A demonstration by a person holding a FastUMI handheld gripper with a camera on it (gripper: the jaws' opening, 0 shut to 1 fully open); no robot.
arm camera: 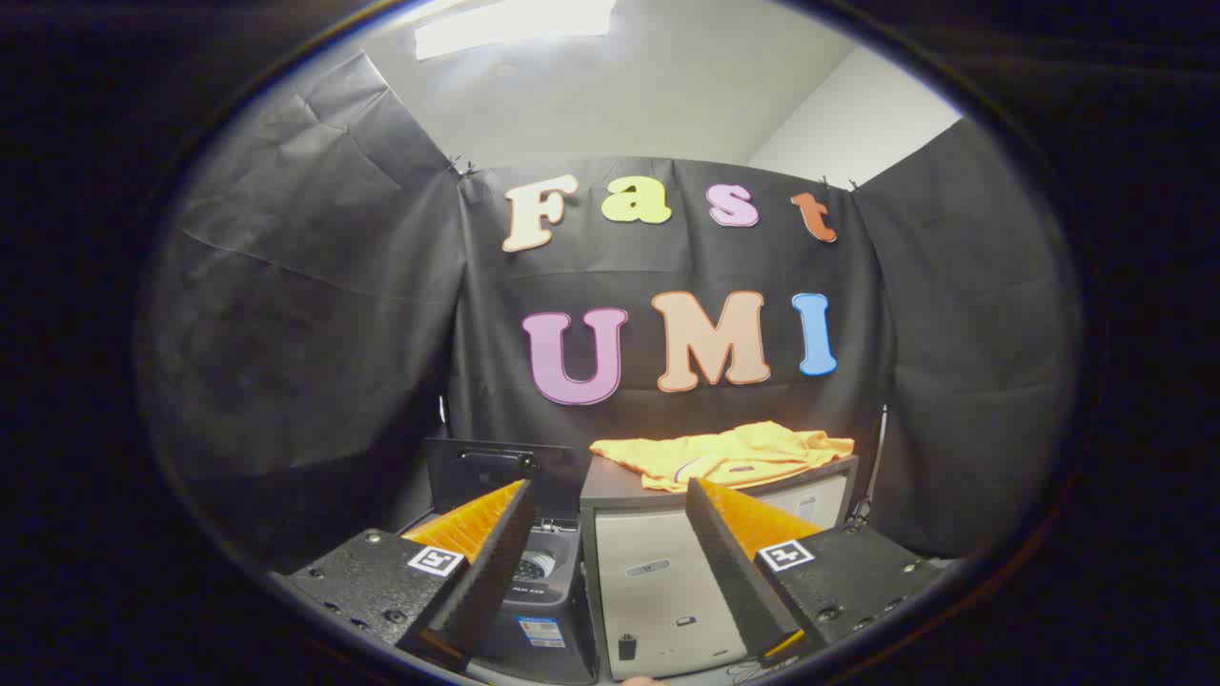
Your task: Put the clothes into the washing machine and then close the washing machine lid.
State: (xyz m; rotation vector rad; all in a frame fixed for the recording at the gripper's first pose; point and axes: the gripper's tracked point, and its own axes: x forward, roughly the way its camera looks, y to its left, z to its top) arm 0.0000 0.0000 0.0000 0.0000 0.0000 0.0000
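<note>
One garment in play: yellow clothes (734,455) lie crumpled on top of pale cabinet (667,572), beyond our fingertips, slightly toward right finger. Our gripper (605,505) hangs released, fingers spread wide, nothing between them. Washing machine (534,581) sits low, just behind left finger, lid (500,472) standing upright, drum opening partly hidden. We judge step in hand as approach, before first grasp. Next move calls for advancing up and forward to clothes, then pinching fold near cabinet's front edge.
</note>
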